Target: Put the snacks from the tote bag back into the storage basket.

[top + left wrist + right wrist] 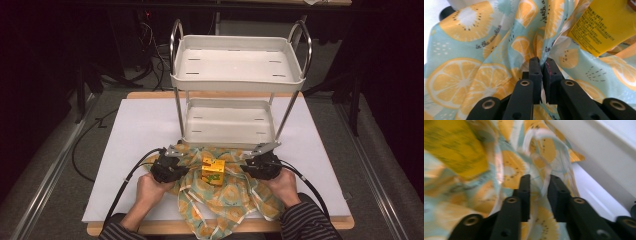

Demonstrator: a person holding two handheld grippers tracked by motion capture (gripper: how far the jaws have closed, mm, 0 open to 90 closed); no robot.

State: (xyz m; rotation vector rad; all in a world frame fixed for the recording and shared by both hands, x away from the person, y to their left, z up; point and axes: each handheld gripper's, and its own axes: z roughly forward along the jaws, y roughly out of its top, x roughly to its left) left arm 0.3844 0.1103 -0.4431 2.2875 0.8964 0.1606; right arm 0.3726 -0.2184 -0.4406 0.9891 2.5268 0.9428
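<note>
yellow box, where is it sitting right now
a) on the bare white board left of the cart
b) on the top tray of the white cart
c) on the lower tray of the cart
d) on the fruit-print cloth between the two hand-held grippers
d: in the high view the yellow box rests on the fruit-print cloth, between the left hand-held gripper and the right hand-held gripper.

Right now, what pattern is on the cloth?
Citrus slices on pale blue cloth, clearest in the left gripper view.
</note>
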